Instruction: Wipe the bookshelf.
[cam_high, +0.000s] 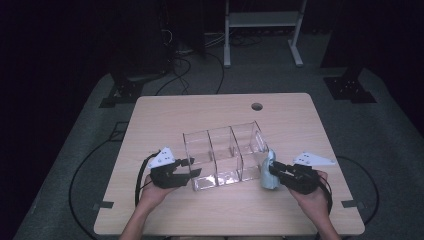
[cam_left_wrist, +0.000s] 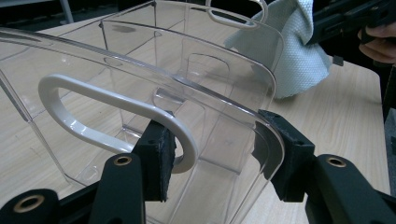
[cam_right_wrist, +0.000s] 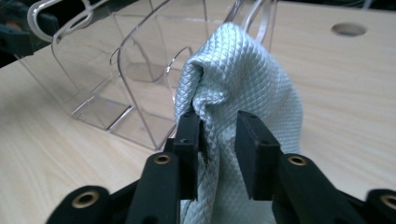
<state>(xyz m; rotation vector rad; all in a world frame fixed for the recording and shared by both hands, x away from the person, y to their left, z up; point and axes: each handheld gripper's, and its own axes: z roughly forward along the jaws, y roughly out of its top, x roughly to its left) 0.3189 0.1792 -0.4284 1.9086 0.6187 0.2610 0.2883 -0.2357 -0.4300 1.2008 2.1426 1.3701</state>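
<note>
A clear plastic organizer (cam_high: 225, 155) with three compartments stands in the middle of the wooden table (cam_high: 225, 212). My left gripper (cam_high: 192, 168) is shut on its left end wall (cam_left_wrist: 187, 70); one pad sits at the wall's handle cutout and the other on its outer edge. A pale blue textured cloth (cam_high: 268, 162) stands bunched against the organizer's right end (cam_right_wrist: 116, 70). My right gripper (cam_right_wrist: 217, 135) straddles the cloth (cam_right_wrist: 233, 70) with its jaws apart and a sliver of gap at one pad. The left gripper view has the cloth (cam_left_wrist: 299, 51) and the right gripper (cam_left_wrist: 345, 18) beyond the organizer.
A round cable hole (cam_high: 256, 106) lies in the table near its far edge. Beyond the table are dark floor cables and a white desk frame (cam_high: 262, 30). Bare tabletop stretches in front of and behind the organizer.
</note>
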